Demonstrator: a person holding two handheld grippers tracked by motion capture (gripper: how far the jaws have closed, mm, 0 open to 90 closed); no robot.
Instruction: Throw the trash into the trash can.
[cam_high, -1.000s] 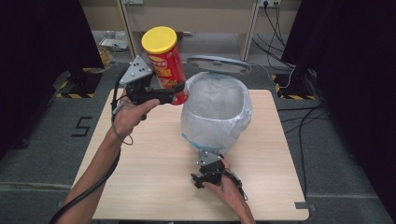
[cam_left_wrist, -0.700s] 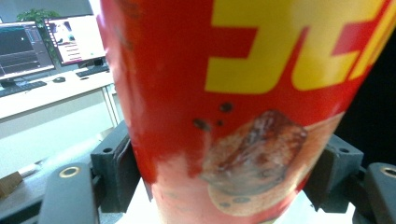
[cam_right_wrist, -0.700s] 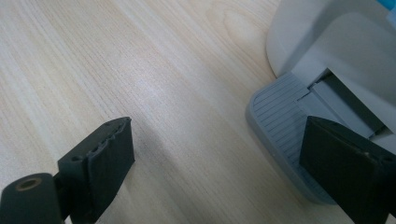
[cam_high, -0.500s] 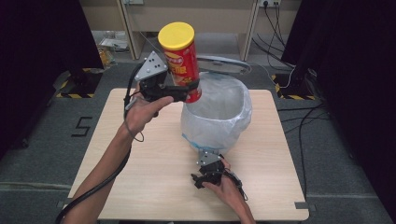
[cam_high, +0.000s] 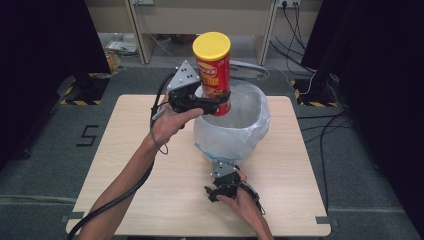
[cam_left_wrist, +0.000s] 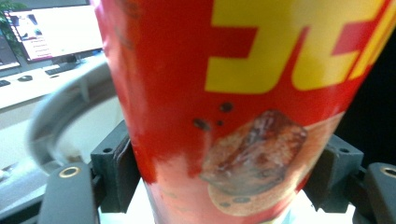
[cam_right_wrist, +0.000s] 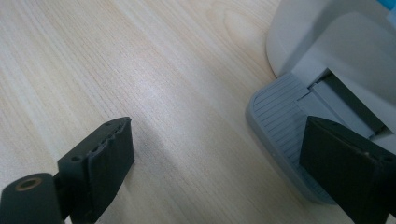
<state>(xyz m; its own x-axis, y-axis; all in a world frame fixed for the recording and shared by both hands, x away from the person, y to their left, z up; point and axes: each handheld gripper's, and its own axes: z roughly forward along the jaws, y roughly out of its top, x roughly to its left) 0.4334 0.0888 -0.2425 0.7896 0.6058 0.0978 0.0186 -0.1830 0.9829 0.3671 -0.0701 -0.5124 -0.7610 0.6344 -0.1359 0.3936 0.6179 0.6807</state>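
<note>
While clamped near its base by the left gripper (cam_high: 220, 102), the red crisp can (cam_high: 214, 75) stands upright over the bag-lined bin (cam_high: 250, 125) — yellow lid (cam_high: 211, 46) uppermost; right gripper (cam_right_wrist: 219, 163) — jaws wide — rests on the table (cam_high: 125, 150) at the bin's pedal (cam_right_wrist: 280, 121).

glossy red chip can (cam_high: 214, 75), matt pale wood table (cam_high: 125, 150), ribbed grey plastic pedal (cam_right_wrist: 285, 126).

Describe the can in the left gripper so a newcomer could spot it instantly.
Start at the white pedal bin lined with a clear plastic bag in the middle of the light wooden table. Just above its open rim, the left gripper clamps a tall red cylindrical crisp can near its base. It is the scene's one red thing, topped by a yellow lid.
</note>
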